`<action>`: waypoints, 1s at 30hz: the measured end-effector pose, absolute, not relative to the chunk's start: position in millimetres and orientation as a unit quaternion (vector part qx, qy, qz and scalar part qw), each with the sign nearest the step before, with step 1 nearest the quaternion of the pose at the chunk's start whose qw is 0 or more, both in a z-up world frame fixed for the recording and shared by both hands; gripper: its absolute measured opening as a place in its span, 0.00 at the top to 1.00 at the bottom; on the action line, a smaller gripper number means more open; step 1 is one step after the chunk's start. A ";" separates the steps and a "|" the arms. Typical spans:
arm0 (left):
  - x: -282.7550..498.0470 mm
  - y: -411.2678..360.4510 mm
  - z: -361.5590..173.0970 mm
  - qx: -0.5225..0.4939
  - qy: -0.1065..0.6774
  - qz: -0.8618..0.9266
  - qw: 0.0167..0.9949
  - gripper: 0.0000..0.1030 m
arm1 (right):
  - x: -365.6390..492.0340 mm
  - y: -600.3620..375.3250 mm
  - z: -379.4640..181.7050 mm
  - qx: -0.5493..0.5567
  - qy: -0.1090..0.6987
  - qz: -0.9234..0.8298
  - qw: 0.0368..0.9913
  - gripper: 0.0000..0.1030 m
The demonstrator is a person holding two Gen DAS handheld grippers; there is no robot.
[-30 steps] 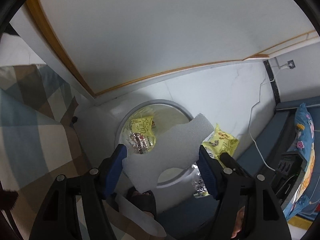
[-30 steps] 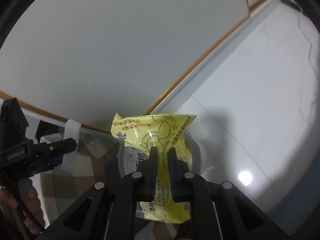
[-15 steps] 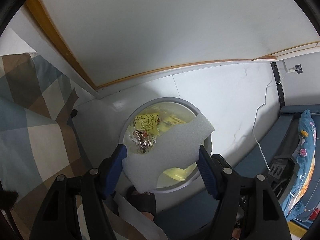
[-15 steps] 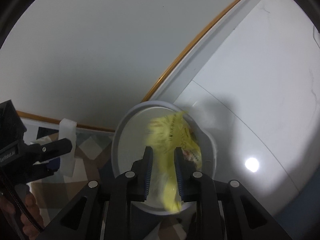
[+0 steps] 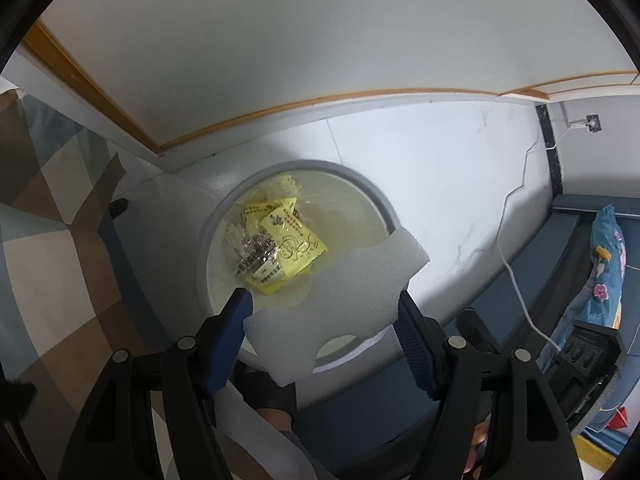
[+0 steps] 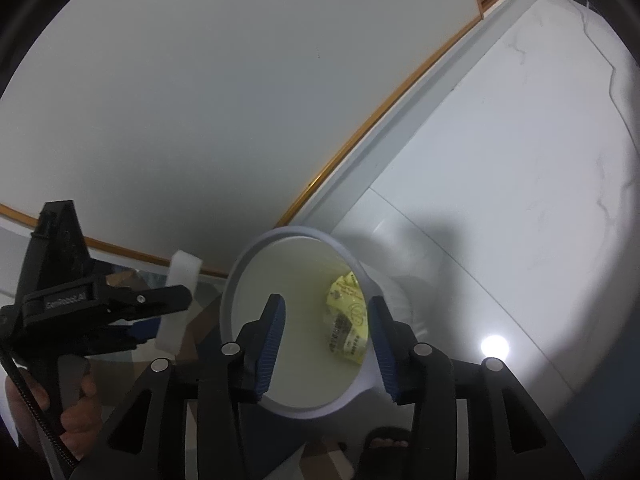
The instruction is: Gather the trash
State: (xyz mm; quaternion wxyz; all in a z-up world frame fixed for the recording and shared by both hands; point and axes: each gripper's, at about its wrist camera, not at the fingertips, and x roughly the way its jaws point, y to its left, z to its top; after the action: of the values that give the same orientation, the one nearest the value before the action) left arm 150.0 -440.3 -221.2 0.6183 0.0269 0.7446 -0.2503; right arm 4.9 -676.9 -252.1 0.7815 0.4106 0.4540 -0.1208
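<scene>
A: Report the left gripper (image 5: 322,312).

B: Its blue-padded jaws are clamped on a white foam sheet with ragged edges (image 5: 340,300), one pad against each side edge. The sheet hangs over the near rim of the round grey waste bin (image 5: 372,192), partly covering its mouth.

A: Right gripper (image 6: 326,336)?

B: Its jaws stand apart and are opening. Nothing sits between the pads. It points down into the same bin.

A: Location of the trash?

B: Yellow printed snack wrappers (image 5: 288,240) lie on the bin floor together with a crumpled silver foil wrapper (image 5: 256,250). In the right wrist view they show between the open jaws, against the far-right inner wall.

A: Surroundings?

B: A dark sandal with a foot in it (image 6: 386,446) stands on the floor just beside the bin. The bin rests on white marble-patterned floor tiles (image 5: 440,184). Beyond it runs a white wall panel with an orange trim strip (image 5: 280,40). A white cable (image 5: 516,248) crosses the floor to the right.
</scene>
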 end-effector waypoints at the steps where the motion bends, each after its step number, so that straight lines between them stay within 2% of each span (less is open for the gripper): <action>1: 149.8 -440.5 -221.5 0.028 0.745 -0.250 0.618 0.34 | 5.4 -676.3 -251.0 0.411 0.453 -0.121 0.781 0.58; 8: 144.8 -441.0 -226.1 0.051 0.747 -0.244 0.617 0.33 | 3.8 -674.7 -245.2 0.411 0.448 -0.115 0.786 0.58; 13: 139.8 -437.1 -222.3 0.064 0.738 -0.243 0.627 0.32 | -0.9 -674.5 -236.1 0.403 0.439 -0.113 0.795 0.51; 17: 137.6 -436.8 -218.6 0.077 0.730 -0.247 0.633 0.20 | -3.3 -675.5 -232.7 0.401 0.438 -0.119 0.796 0.50; 24: 133.8 -433.9 -208.4 0.083 0.719 -0.265 0.638 0.20 | -6.6 -678.5 -223.5 0.400 0.437 -0.120 0.797 0.49; 30: 125.2 -426.7 -179.6 0.096 0.685 -0.271 0.669 0.20 | -6.8 -674.5 -209.1 0.392 0.437 -0.109 0.802 0.49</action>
State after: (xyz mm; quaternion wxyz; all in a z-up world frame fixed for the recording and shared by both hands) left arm 125.2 -426.7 -179.6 0.6691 0.0963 0.6852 -0.2713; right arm -6.8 -674.5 -209.1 0.8022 0.3917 0.4373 -0.1089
